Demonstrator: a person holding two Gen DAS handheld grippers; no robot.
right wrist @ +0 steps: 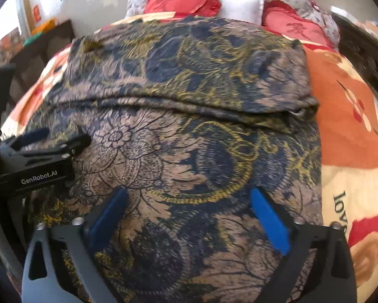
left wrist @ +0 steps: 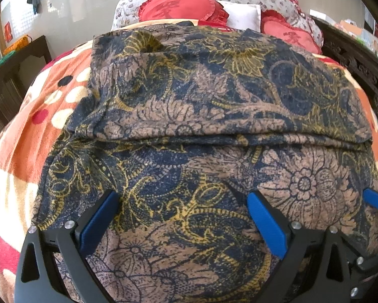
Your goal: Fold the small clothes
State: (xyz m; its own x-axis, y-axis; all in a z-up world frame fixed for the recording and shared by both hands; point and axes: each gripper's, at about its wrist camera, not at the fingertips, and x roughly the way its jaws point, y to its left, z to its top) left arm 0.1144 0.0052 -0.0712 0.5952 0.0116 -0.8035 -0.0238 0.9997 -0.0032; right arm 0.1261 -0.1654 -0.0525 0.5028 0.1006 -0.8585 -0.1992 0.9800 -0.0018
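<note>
The floral-print garment, patterned in navy, tan and yellow, lies spread on the orange-and-cream fleece blanket covering the bed. Its far portion is doubled back, forming a horizontal fold edge across the middle. The left gripper hovers over the near portion with jaws spread, grasping nothing. The right gripper is likewise released above the cloth. Red heart-shaped cushions sit at the blanket's far edge.

Bright daylight, round fisheye pictures

The wall shines with glare. Edges bend and go dark in the corners. The right wrist view is a bit blurry; the left is sharp.
</note>
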